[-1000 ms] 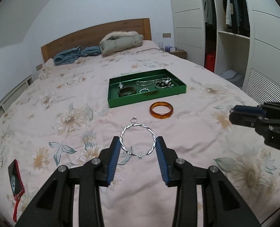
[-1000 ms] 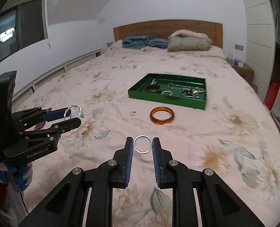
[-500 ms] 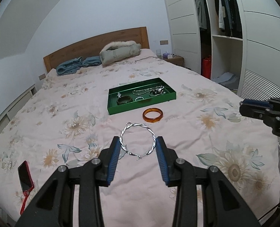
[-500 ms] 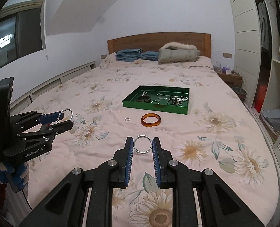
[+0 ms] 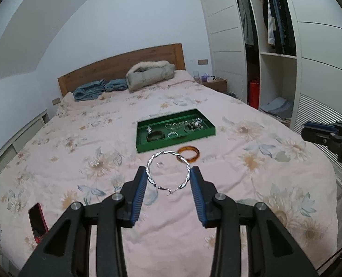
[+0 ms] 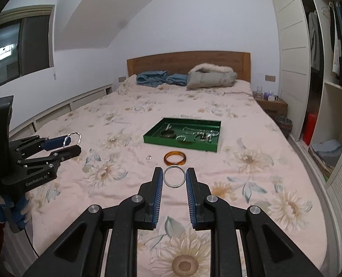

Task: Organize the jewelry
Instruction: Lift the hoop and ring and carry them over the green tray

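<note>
My left gripper point(image 5: 168, 173) is shut on a twisted silver hoop point(image 5: 150, 166), held high over the flowered bedspread. My right gripper point(image 6: 174, 177) is shut on a plain silver bangle point(image 6: 168, 183). Ahead on the bed lies a green tray point(image 5: 175, 144) point(image 6: 154, 141) holding several silver pieces and a dark bangle. In front of the tray an amber bangle point(image 5: 191, 157) point(image 6: 174, 158) and a small silver ring point(image 5: 160, 164) point(image 6: 149, 157) lie loose on the bedspread. The left gripper point(image 6: 72, 143) shows at the left of the right wrist view, with the hoop point(image 6: 72, 137) between its fingers.
A red phone point(image 5: 38, 222) lies near the bed's left edge. Blue folded clothes point(image 6: 158, 77) and a grey fur-trimmed jacket point(image 6: 211, 75) lie by the wooden headboard. An open wardrobe point(image 5: 272, 46) stands to the right, with a nightstand point(image 6: 271, 105) beside the bed.
Both grippers have risen and drawn back from the tray, each keeping its ring. The tray and amber bangle look smaller and farther off.
</note>
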Motion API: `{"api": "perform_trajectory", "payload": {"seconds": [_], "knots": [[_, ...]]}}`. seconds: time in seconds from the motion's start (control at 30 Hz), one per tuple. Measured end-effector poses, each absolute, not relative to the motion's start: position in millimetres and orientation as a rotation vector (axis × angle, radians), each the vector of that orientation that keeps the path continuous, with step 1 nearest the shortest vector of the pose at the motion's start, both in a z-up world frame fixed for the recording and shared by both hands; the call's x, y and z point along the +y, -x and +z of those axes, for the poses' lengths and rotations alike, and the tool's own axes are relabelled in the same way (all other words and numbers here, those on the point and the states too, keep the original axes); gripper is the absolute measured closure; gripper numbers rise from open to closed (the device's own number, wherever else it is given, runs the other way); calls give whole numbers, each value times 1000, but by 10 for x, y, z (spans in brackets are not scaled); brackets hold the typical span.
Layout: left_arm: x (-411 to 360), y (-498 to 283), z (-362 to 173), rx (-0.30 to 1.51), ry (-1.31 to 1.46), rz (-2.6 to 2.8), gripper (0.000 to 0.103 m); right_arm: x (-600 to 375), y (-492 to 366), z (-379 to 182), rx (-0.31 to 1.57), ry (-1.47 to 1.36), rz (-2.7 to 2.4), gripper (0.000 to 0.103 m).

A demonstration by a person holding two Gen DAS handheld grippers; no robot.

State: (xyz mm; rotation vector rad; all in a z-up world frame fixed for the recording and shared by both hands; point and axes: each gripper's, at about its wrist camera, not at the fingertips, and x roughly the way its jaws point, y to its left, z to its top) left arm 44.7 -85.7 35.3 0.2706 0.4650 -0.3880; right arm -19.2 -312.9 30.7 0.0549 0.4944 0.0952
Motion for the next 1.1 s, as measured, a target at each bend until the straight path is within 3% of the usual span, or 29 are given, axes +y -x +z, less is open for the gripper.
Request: {"api": "perform_trajectory", "payload": {"seconds": [0.37,0.7,0.83,1.1], "knots": [[-871,-948,919,380,-271,-316,67,-3235,-330,998,399,8,66,83],[-787,-1925,1619,393,-160,-266,67,-3324,-1180,1600,349,16,52,83],[-807,-2362,1498,445,-131,-256,67,-3354,-1624,1436,376,8,48,83],[-1139,-3388,518,616,-129,-271,67,-3435,-2687,491,525,-48,62,83]]}}
